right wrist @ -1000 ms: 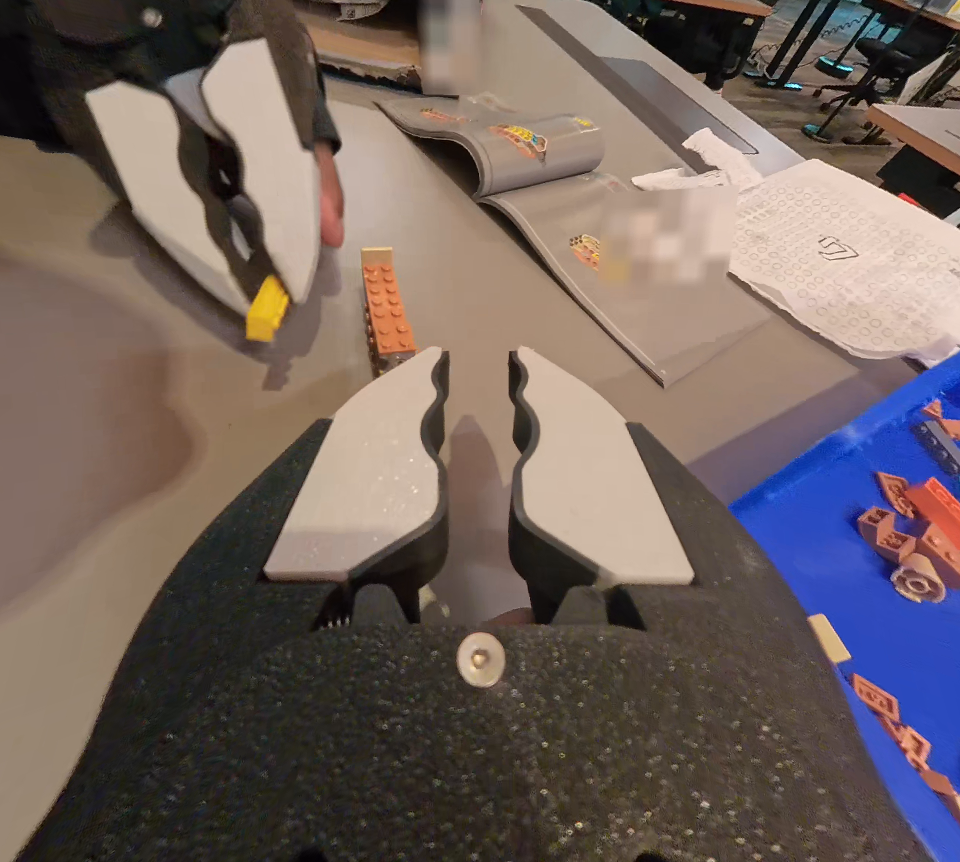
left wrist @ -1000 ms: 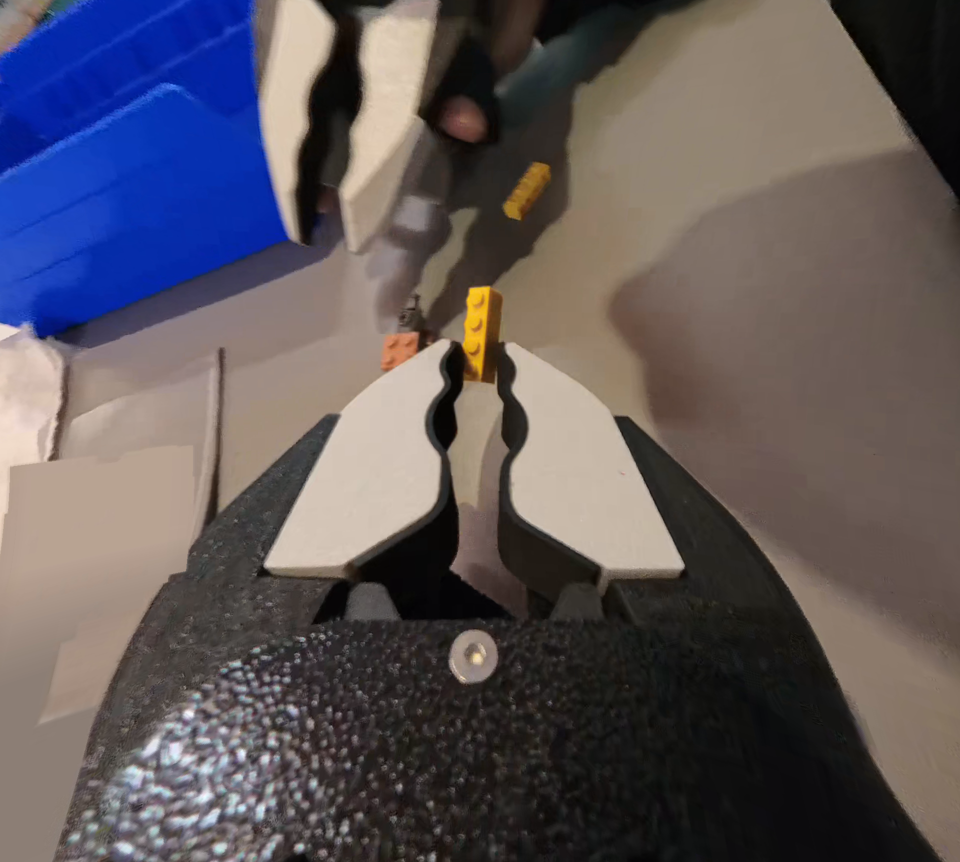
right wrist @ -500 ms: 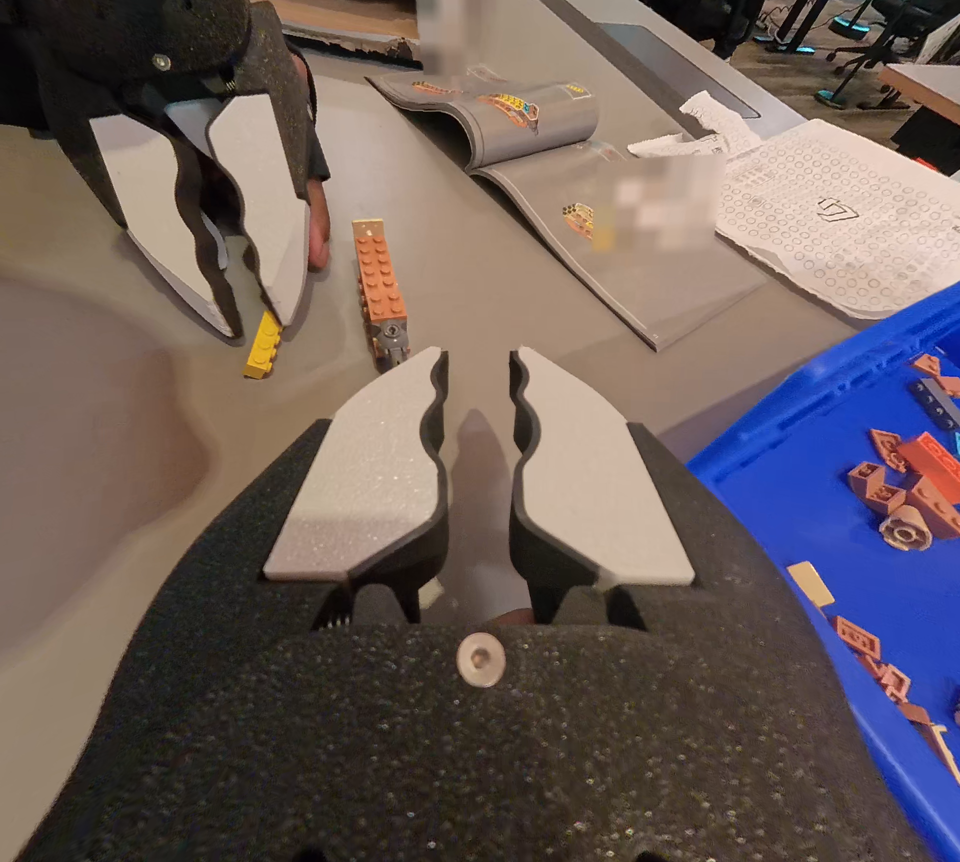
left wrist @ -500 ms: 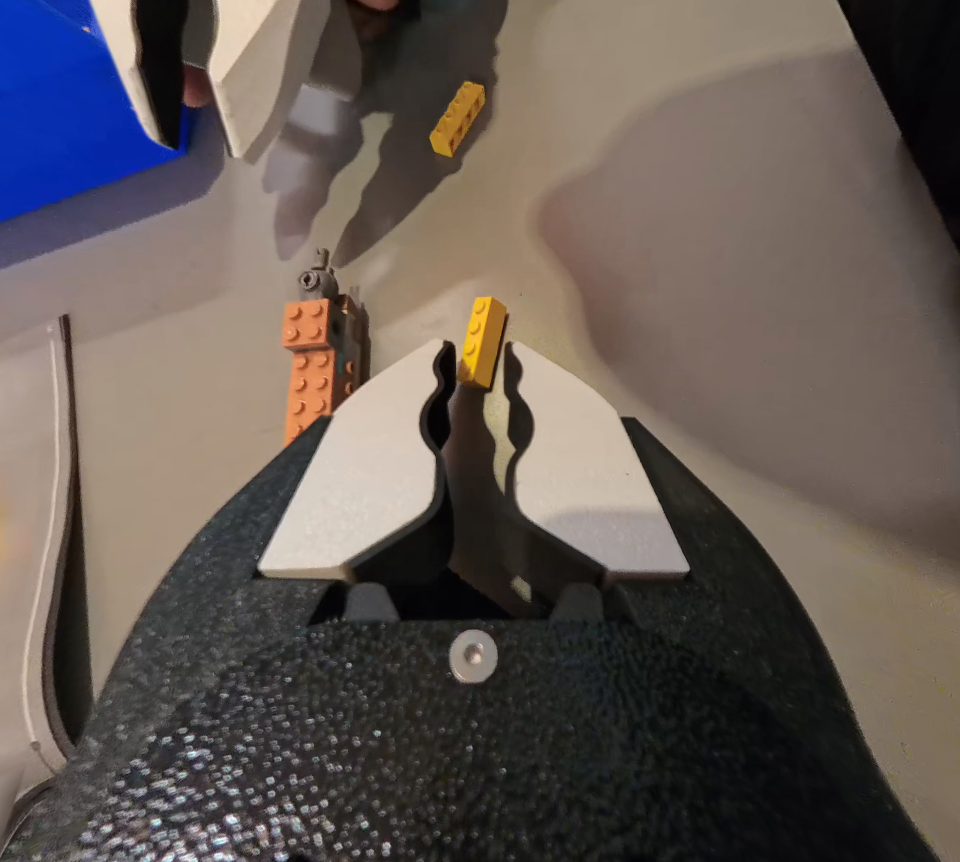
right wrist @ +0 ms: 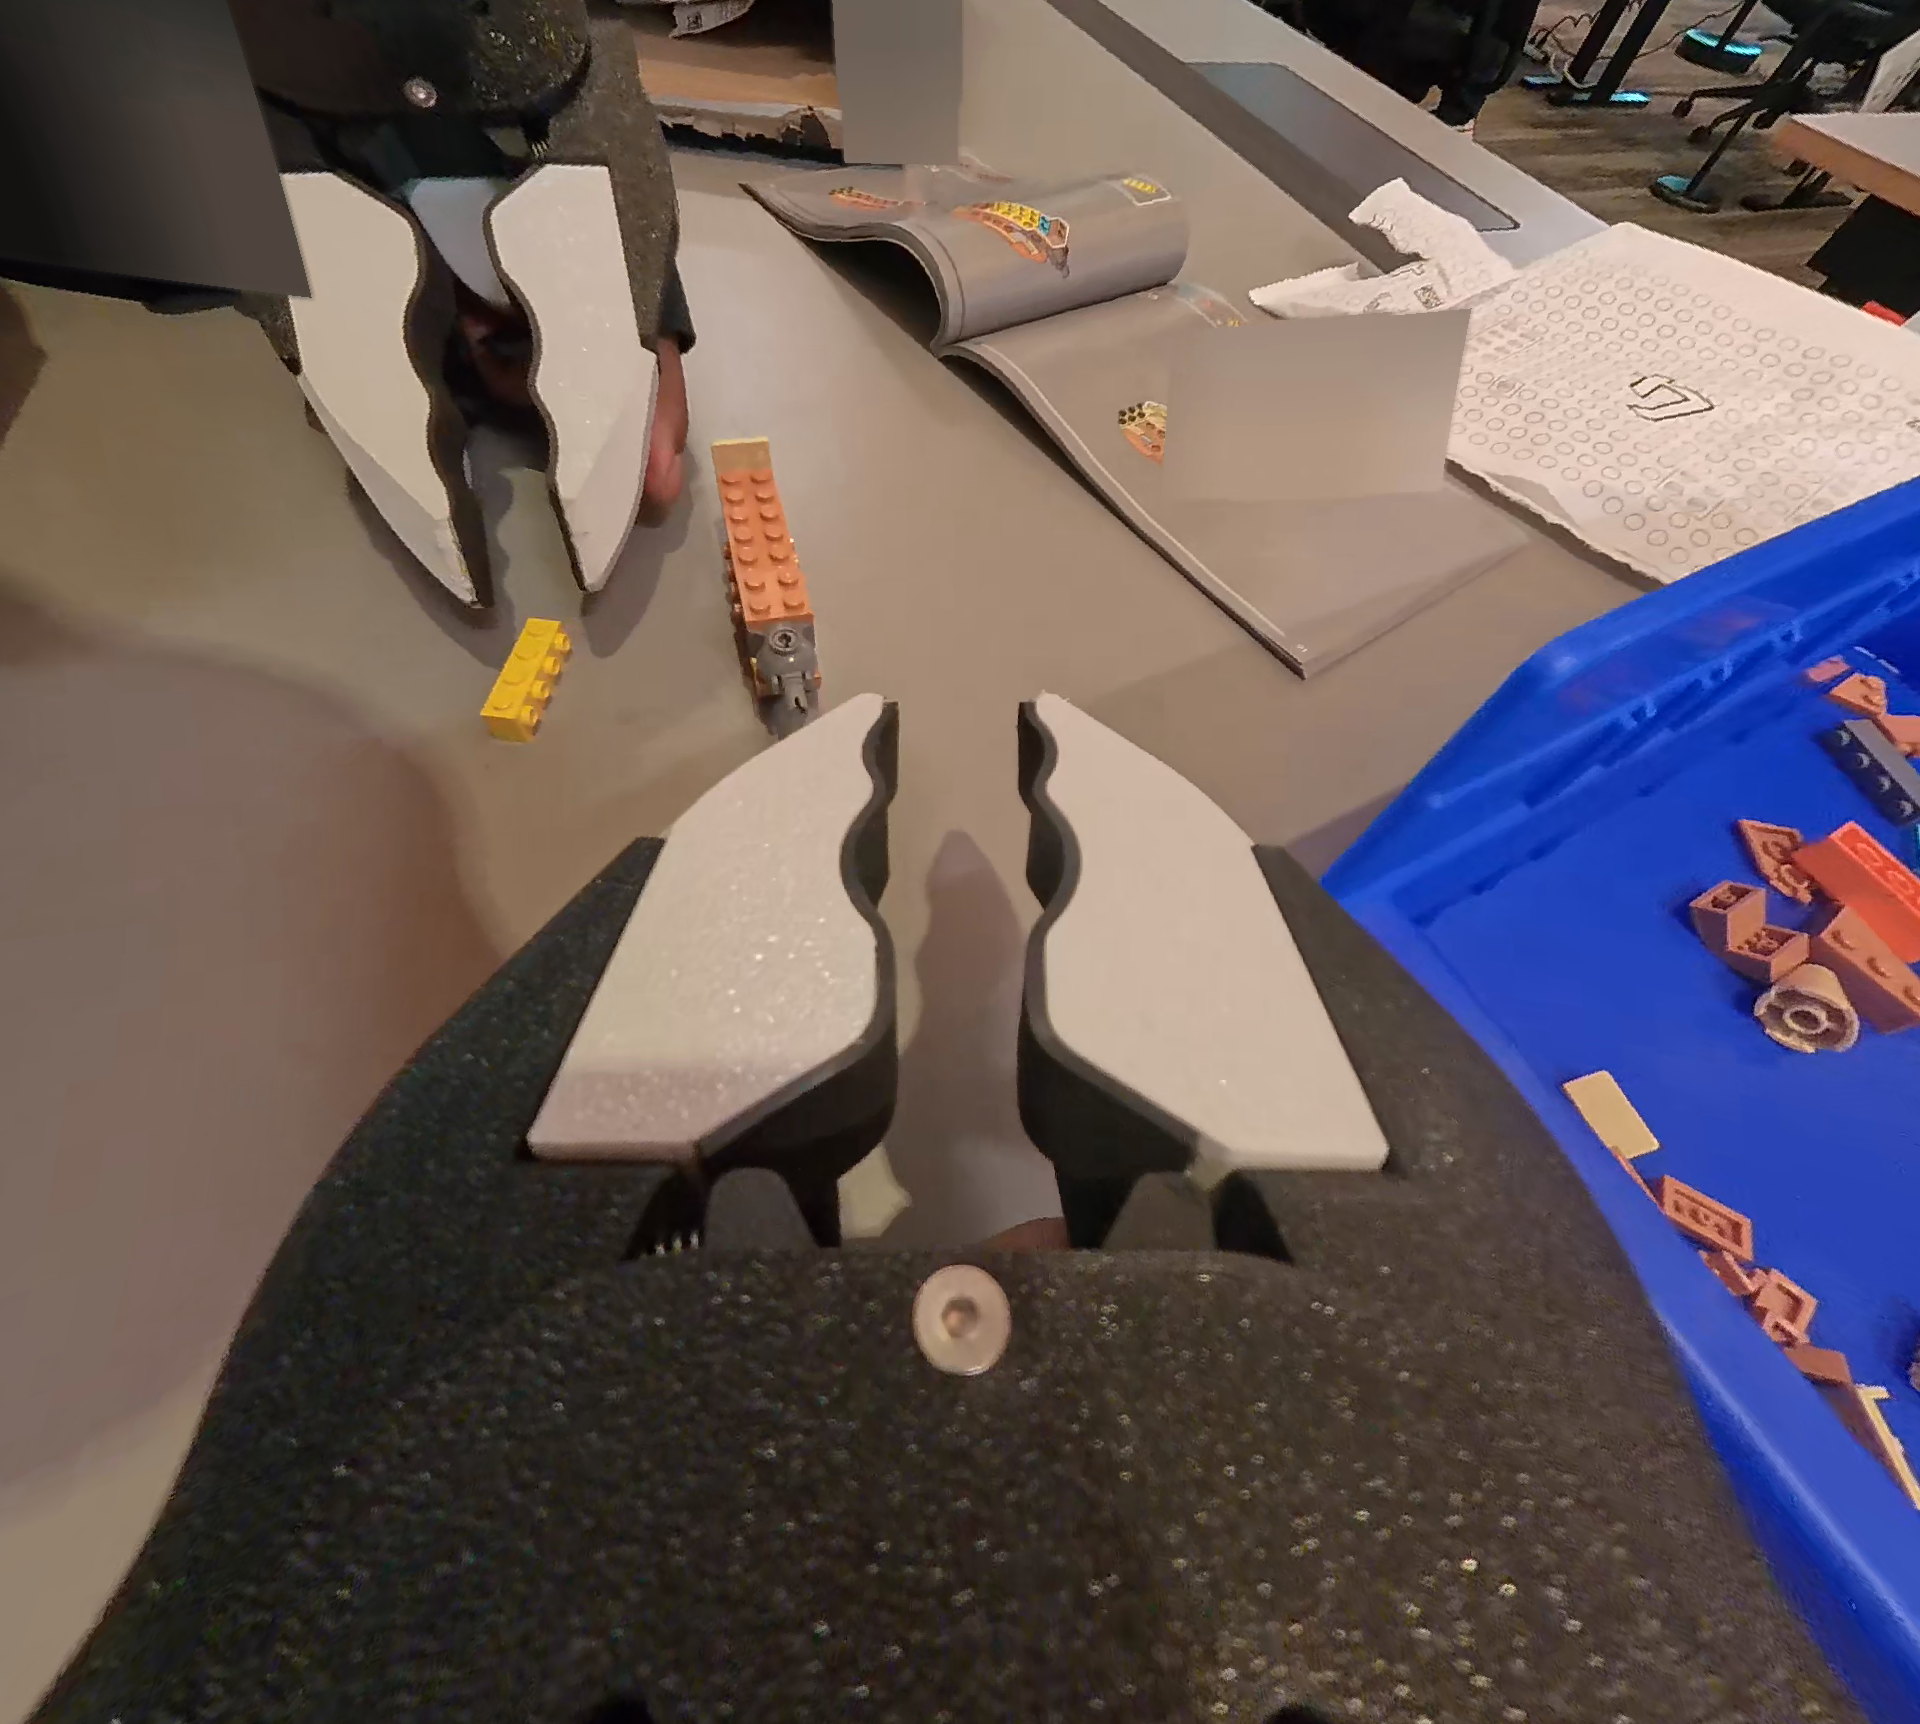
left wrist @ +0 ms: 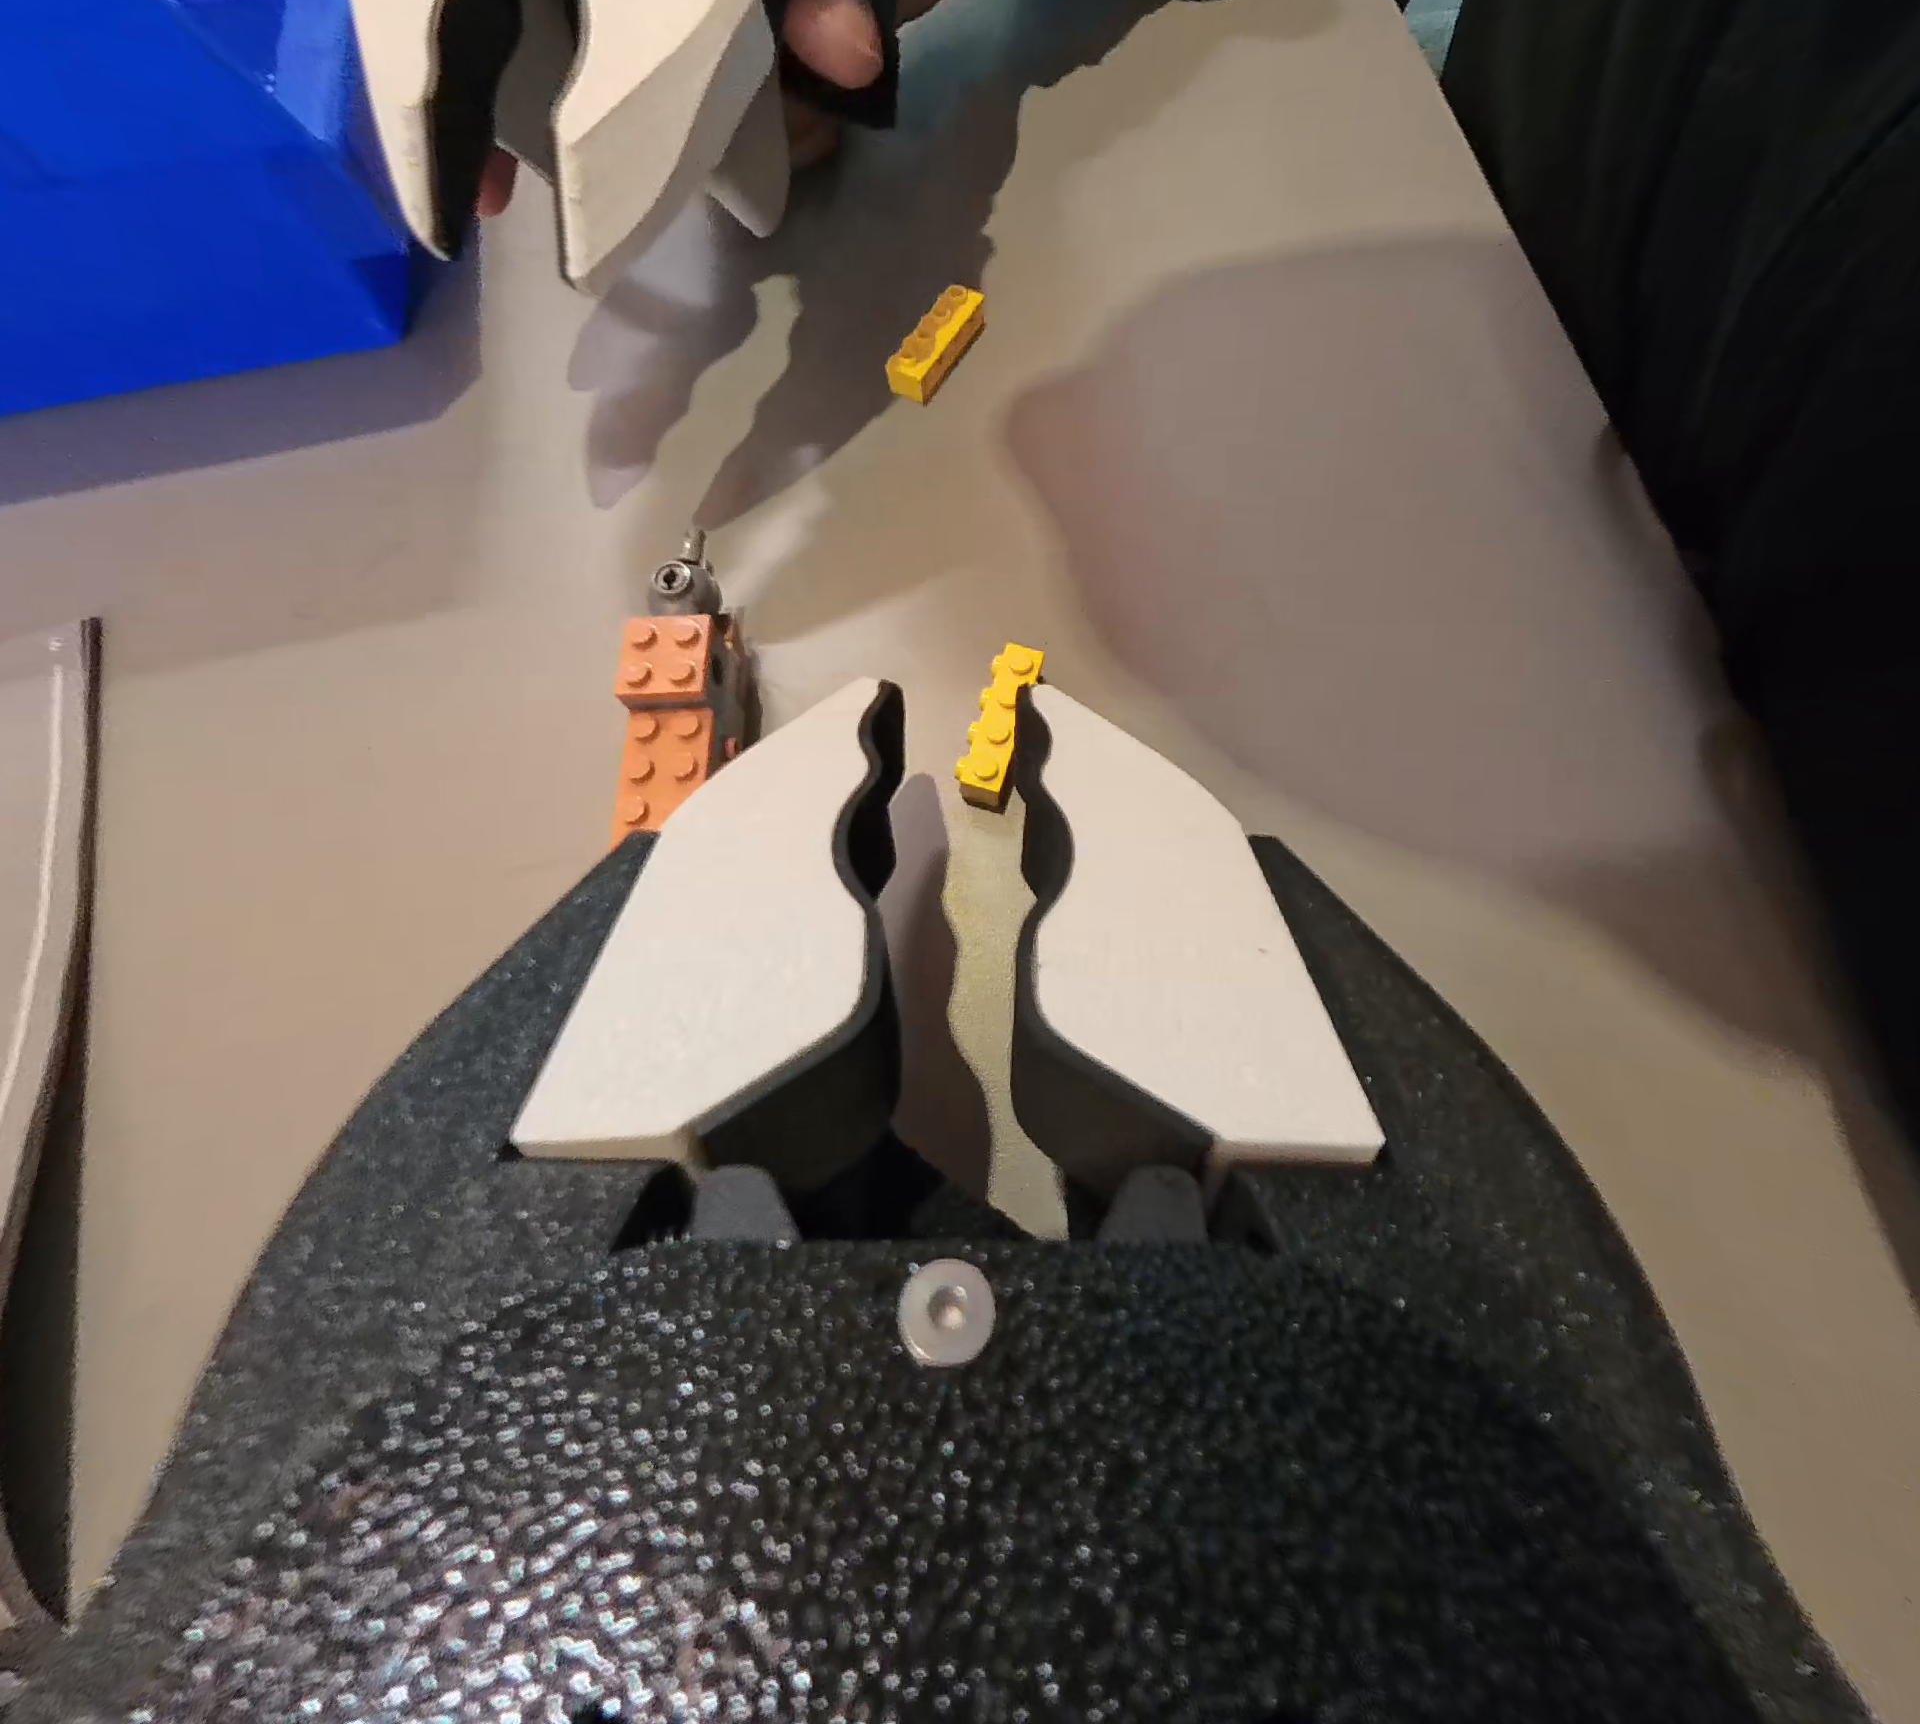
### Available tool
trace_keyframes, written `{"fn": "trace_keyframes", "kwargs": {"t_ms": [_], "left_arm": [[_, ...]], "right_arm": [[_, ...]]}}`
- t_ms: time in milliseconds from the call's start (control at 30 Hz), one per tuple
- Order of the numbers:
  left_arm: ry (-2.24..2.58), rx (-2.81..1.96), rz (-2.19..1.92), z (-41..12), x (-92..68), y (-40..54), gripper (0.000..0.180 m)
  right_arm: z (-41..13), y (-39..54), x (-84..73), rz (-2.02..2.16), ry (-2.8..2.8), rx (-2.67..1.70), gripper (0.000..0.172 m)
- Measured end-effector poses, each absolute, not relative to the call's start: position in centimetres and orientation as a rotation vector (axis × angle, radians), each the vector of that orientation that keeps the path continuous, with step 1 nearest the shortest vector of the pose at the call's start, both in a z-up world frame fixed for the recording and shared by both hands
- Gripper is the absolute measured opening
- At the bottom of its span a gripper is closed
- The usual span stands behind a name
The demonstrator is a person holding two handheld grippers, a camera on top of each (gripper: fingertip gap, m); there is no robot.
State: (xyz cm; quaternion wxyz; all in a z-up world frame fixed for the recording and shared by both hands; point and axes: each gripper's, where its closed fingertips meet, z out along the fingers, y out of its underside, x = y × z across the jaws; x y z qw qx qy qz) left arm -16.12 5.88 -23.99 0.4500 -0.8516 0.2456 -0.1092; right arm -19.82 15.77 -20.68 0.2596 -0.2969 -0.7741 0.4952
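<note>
Yellow brick lies on the table below the left gripper, whose jaws stand apart, holding nothing. Only the left wrist view shows a second yellow brick; only the right wrist view shows the open booklet. Right gripper is open and bare.

A small yellow brick, one stud wide and four long, lies flat on the grey counter, apart from both fingers of the left gripper, whose tips hang parted just above and behind it. Just to its side lies a long orange brick assembly with a tan piece at its far end and a dark grey round connector at its near end, close to the right gripper, whose fingers stand apart around nothing. A second yellow brick lies farther along the counter.
</note>
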Motion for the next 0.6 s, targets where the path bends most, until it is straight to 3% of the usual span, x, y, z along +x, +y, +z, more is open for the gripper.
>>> {"fn": "trace_keyframes", "kwargs": {"t_ms": [600], "left_arm": [[0.507, -1.978, -0.229, -21.8, -17.4, 5.8, 0.015]], "right_arm": [[-20.7, 15.6, -19.8, 1.352, -2.110, -0.804, 0.021]]}}
